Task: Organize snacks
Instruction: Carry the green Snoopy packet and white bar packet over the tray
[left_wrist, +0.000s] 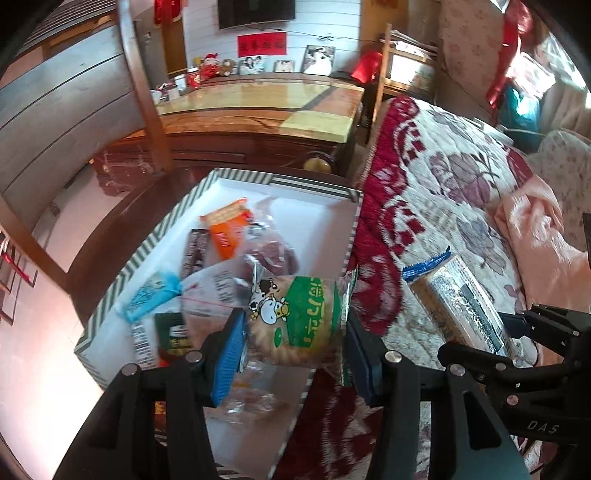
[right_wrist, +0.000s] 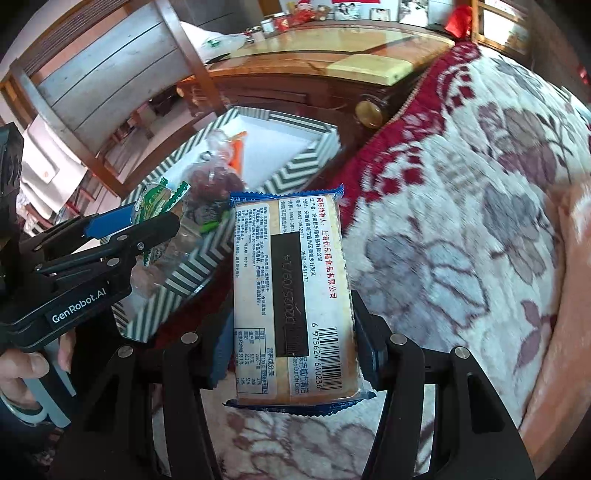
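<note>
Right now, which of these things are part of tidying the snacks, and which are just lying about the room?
Part of the job:
- green cow-print snack pack, in the left gripper
- blue-edged cake pack, in the right gripper
- striped box with snacks inside

Just lying about:
- flowered blanket
- wooden cabinet
- framed photos
- wooden chair

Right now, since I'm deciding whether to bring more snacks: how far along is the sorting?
Done: several packets already lie in the striped cardboard box. In hand: the left gripper grips a green cow-print biscuit pack; the right gripper grips a blue-edged cake packet. Left: boxing both.
</note>
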